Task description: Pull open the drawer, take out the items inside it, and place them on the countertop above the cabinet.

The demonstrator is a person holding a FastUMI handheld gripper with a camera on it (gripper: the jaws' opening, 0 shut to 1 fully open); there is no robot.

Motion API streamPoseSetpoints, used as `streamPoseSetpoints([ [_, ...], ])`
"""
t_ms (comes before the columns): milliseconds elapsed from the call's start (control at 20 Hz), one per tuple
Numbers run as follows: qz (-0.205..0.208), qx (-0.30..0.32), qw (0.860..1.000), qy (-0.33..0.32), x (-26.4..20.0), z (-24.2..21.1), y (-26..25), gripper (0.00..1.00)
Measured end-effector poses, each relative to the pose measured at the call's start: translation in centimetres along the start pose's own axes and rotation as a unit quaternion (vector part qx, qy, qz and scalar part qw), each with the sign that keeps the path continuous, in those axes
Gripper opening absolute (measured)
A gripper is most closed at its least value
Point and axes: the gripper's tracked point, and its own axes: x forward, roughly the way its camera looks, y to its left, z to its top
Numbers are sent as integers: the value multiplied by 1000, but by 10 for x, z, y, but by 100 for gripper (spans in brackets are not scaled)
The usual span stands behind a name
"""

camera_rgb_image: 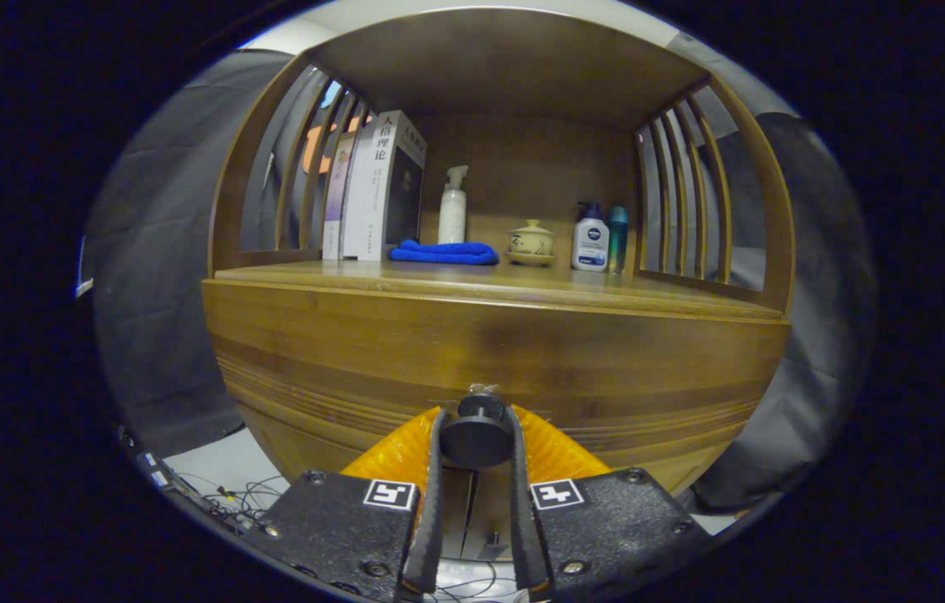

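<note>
A wooden cabinet fills the view, its drawer front (489, 352) a broad brown panel right ahead of me. A round dark knob (477, 435) sticks out from the lower middle of that panel. My gripper (477, 419) has one finger on each side of the knob and is shut on it. The drawer's inside is hidden. Above the drawer runs the wooden countertop (606, 289), well beyond the fingers.
On the countertop stand upright books (376, 188), a white pump bottle (452, 208), a folded blue cloth (445, 252), a lidded ceramic cup (530, 241) and two small bottles (598, 239). Slatted side panels (690, 193) and a roof enclose it. Cables (225, 494) lie on the floor lower left.
</note>
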Motion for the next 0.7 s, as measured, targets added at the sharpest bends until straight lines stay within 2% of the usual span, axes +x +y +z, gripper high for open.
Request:
streamPoseSetpoints([
  [150,-5,4,1000,-4,-2,1,0,33],
  [700,1,8,1000,-7,0,1,0,33],
])
